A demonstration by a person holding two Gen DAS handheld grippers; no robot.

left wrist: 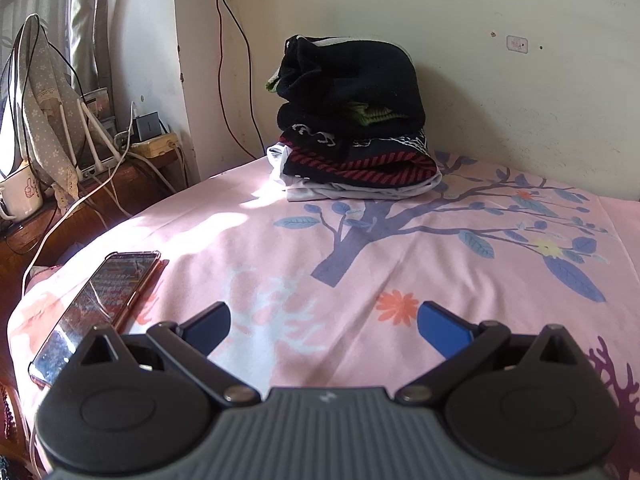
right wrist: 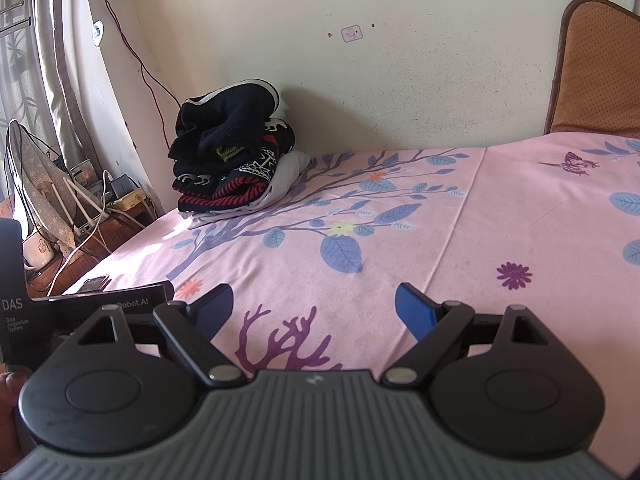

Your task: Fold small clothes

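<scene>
**Left wrist and right wrist views: folded stack at the wall, both grippers empty**

Left wrist view shows a bed covered by a pink sheet printed with a blue-grey tree, leaves and flowers (left wrist: 360, 240), which fills most of both pictures. A cream plastered wall (left wrist: 500, 100) rises behind it. Against that wall, at the far edge of the bed, sits a stack of folded small clothes (left wrist: 352, 120): black knit pieces on top, a black garment with red stripes under them, white cloth at the bottom. The right wrist view shows the same stack (right wrist: 236, 152) far left.

The left gripper (left wrist: 324, 328) hovers low over the sheet, its blue-padded jaws spread wide with nothing between them. The right gripper (right wrist: 314, 308) hangs likewise, jaws apart and empty, well short of the stack.

A smartphone in a reddish case (left wrist: 100, 308) lies on the sheet's left edge, screen lit. A white mug (left wrist: 22, 196) stands on the wooden bedside stand.
</scene>
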